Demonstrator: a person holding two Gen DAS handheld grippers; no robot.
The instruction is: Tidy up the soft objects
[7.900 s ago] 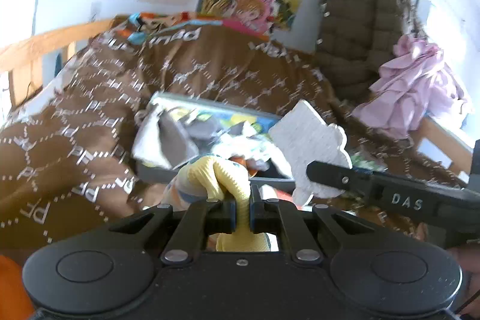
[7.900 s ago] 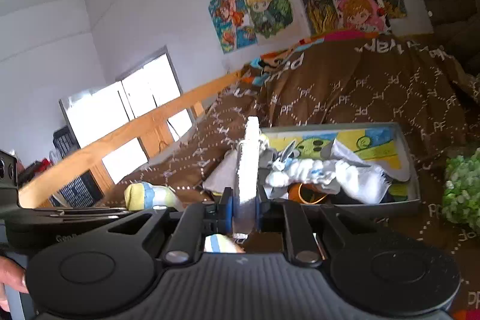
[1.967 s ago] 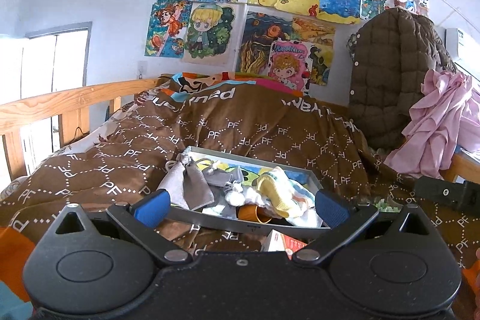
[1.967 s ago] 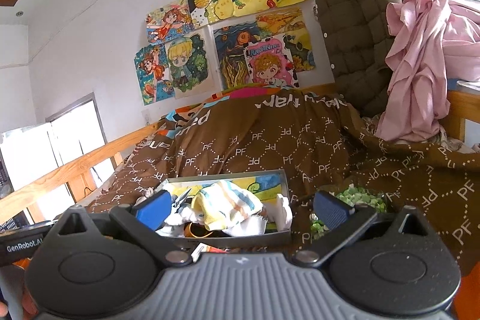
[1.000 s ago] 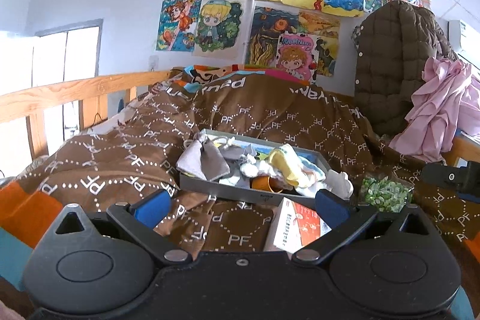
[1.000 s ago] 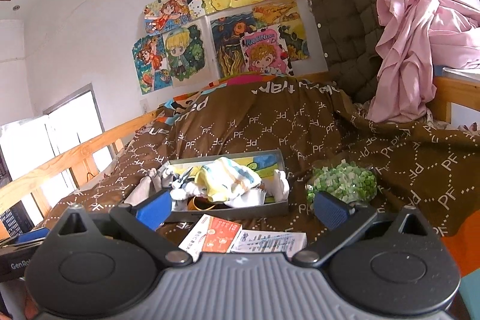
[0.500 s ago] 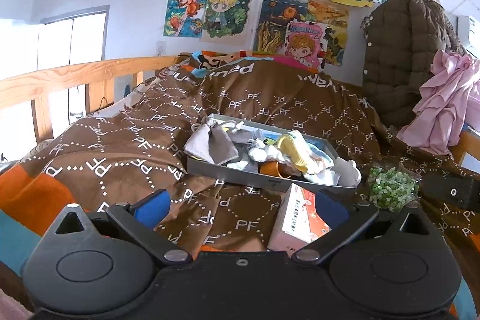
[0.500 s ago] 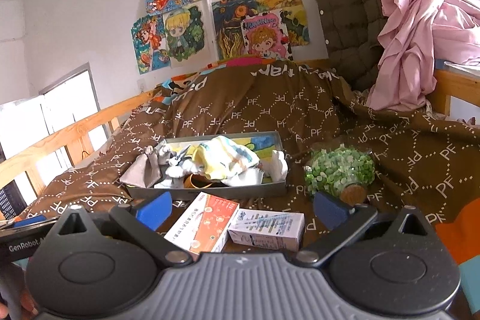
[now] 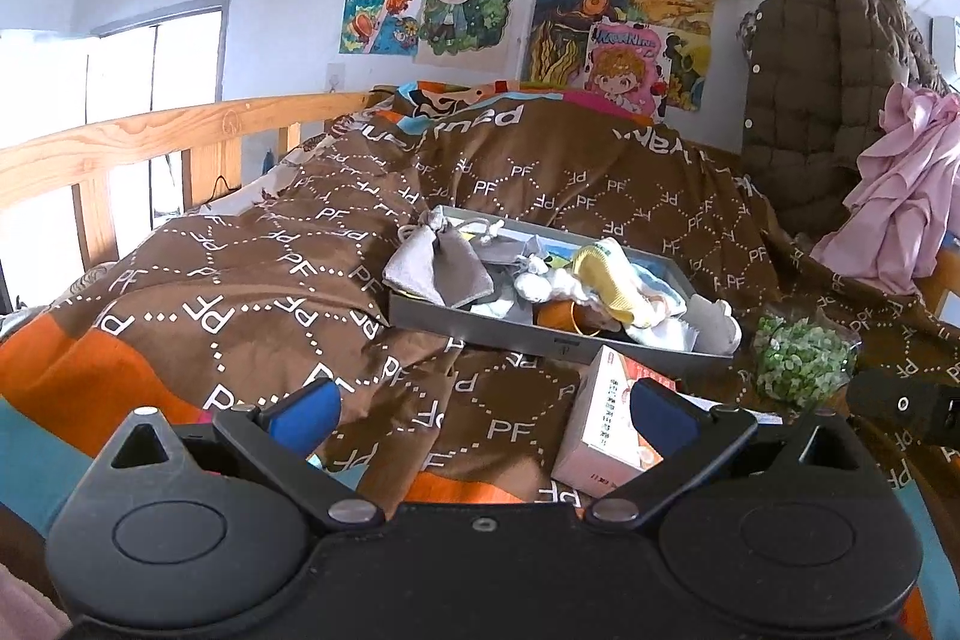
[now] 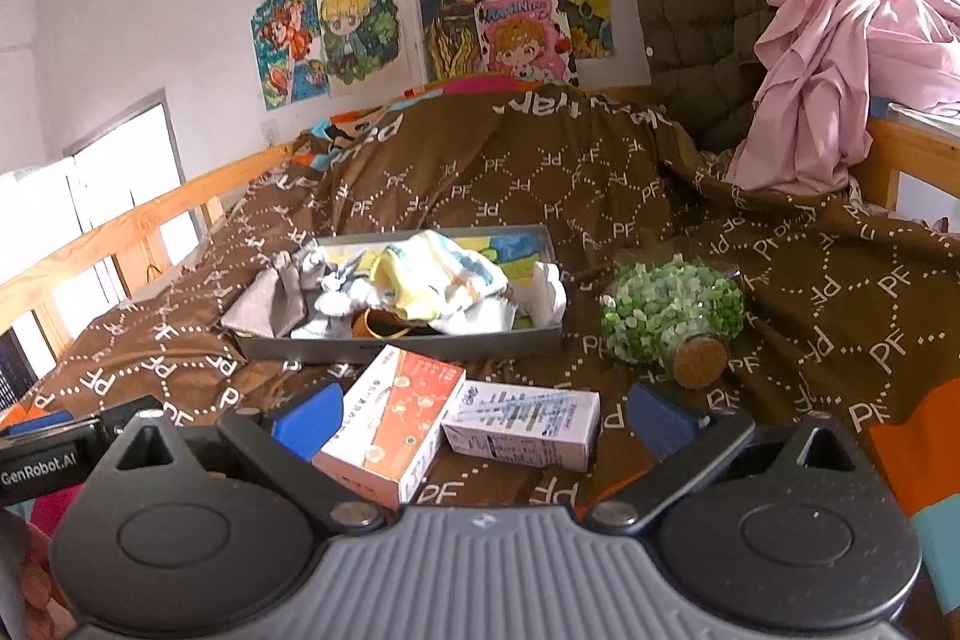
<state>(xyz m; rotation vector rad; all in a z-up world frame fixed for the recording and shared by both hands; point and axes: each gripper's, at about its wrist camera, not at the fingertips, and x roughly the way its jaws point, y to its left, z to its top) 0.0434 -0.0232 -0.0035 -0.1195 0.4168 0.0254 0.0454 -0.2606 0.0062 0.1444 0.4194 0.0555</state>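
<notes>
Both jaws now spread wide and empty: left gripper point(image 9: 480, 409), right gripper point(image 10: 486, 415). The yellow sock and white foam piece I was clamping seconds ago are released, and I've backed away from the bed. Shallow grey cardboard tray point(image 10: 420, 343) sits at 12 o'clock on the brown patterned quilt point(image 10: 540, 172). It holds the grey drawstring pouch point(image 9: 438, 268), yellow striped sock point(image 10: 432, 280), white soft bits and an orange ring point(image 9: 570, 319). Soft items look binned. Outside the tray: orange-white carton point(image 10: 390, 424), blue-white carton point(image 10: 522, 424), green bead jar point(image 10: 672, 316) at 1 o'clock.
</notes>
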